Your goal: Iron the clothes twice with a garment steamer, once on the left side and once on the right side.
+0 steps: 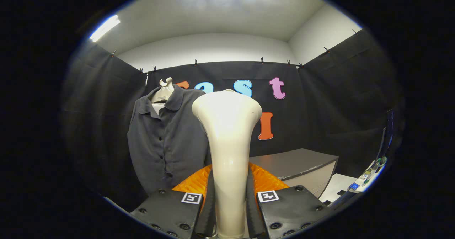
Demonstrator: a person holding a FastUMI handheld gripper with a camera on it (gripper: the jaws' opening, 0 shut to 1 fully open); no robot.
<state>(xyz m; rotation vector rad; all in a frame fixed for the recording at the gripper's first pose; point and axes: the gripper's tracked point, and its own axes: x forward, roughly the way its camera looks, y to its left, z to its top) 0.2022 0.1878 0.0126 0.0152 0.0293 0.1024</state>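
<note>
Gripper view: gripper [229, 210] pinches garment steamer [227, 125] by its neck — rigid, glossy, likely slippery and top-heavy. Dark shirt [163, 143] hangs beyond — soft, yielding.

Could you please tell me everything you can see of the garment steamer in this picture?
The garment steamer is glossy cream plastic, with a slim handle flaring into a wide head at the top. It stands upright, clamped between both fingers of the gripper. Its head overlaps the dark button-up shirt hanging beyond it; whether they touch cannot be told.

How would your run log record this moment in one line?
gripper: shut on steamer | steamer: upright | shirt: hanging beyond, not touched
</note>
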